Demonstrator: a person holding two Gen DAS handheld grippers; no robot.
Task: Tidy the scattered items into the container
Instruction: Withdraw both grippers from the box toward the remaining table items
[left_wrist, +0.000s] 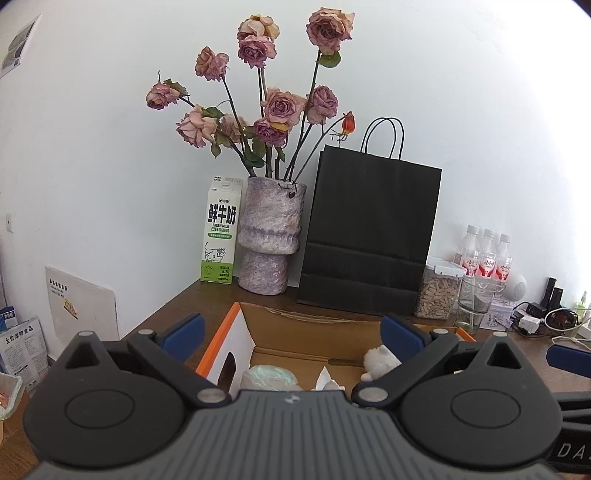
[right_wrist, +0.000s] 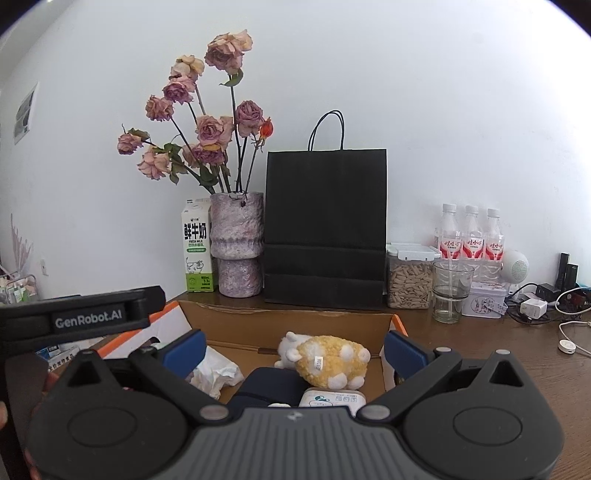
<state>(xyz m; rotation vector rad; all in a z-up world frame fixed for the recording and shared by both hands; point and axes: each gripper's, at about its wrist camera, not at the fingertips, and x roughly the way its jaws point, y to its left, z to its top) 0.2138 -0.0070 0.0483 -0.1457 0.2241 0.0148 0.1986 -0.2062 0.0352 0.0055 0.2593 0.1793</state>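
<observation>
A: We hold the right hand-held gripper with its blue pads spread wide and nothing between them; the left hand-held gripper stands the same, parted and empty.

B: And the items?

A: From the right one, the yellow plush sheep lies dead ahead at twelve o'clock, inside the cardboard box, its long axis running nine to three across our fingers. A crumpled tissue sits at ten o'clock, a small white case at one o'clock, close in.

B: Anything left on the counter?

A: None that we can see; the things along the wall look like they belong there. The right hand is nearer the sheep; we judge the tidying nearly done.
</observation>
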